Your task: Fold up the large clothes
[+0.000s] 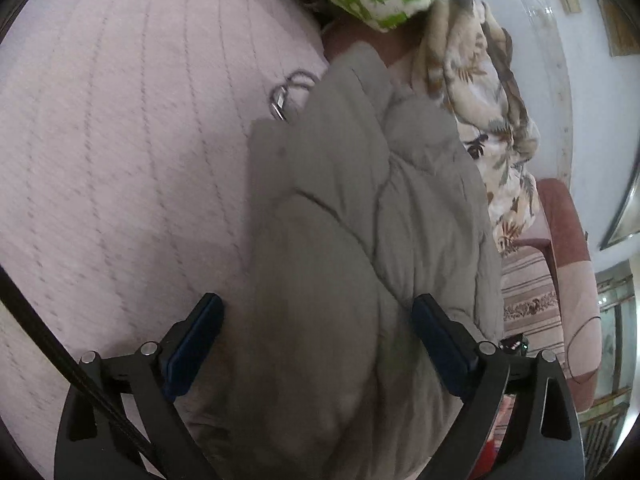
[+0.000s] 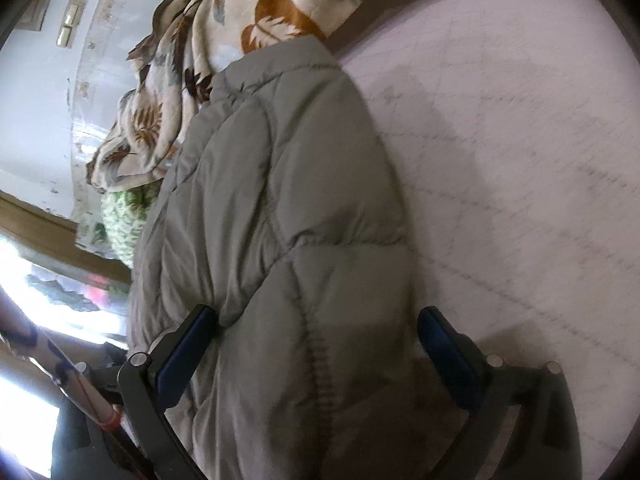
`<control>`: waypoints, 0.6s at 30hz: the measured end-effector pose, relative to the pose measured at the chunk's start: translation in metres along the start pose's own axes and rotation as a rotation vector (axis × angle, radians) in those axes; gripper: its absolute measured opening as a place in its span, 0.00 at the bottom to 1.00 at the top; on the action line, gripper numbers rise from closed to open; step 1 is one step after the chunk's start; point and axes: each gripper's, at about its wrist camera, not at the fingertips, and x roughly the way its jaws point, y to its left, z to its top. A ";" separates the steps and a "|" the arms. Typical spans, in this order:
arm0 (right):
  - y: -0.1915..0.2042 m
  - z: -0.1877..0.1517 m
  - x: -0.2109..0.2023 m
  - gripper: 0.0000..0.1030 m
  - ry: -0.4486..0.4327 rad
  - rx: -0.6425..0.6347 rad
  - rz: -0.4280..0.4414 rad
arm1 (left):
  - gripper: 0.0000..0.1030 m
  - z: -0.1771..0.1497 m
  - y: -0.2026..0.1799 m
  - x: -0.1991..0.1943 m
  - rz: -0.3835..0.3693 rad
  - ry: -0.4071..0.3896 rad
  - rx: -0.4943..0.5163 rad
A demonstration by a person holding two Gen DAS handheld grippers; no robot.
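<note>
I see the grey quilted jacket (image 1: 360, 220) lying bunched on the pale pink mattress (image 1: 120, 160), its far edge against a leaf-print blanket (image 1: 480, 100). My left gripper (image 1: 318, 344) and right gripper (image 2: 318, 354) both stand wide, jacket between the jaws, pads not pressing. Bare mattress lies open beside the jacket. No legible writing.

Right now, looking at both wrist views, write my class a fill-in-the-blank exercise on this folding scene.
1. The quilted jacket is ____ in colour.
2. It lies on a pale ____ bedcover.
3. The jaws of the left hand-held gripper and the right hand-held gripper stand ____.
4. Beyond the jacket lies a blanket printed with ____.

Missing words: grey; pink; open; leaves
</note>
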 end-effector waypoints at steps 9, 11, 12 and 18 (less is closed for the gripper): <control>0.031 -0.011 0.012 0.82 -0.014 -0.072 -0.046 | 0.50 -0.014 -0.040 -0.009 0.099 -0.065 0.074; 0.039 -0.010 0.007 0.64 -0.023 -0.087 -0.041 | 0.43 -0.018 -0.056 -0.017 0.144 -0.101 0.112; 0.046 -0.010 0.003 0.61 -0.034 -0.100 -0.047 | 0.42 -0.021 -0.064 -0.022 0.161 -0.120 0.131; 0.069 -0.015 -0.023 0.46 -0.096 -0.132 -0.031 | 0.40 -0.036 -0.078 -0.045 0.202 -0.170 0.174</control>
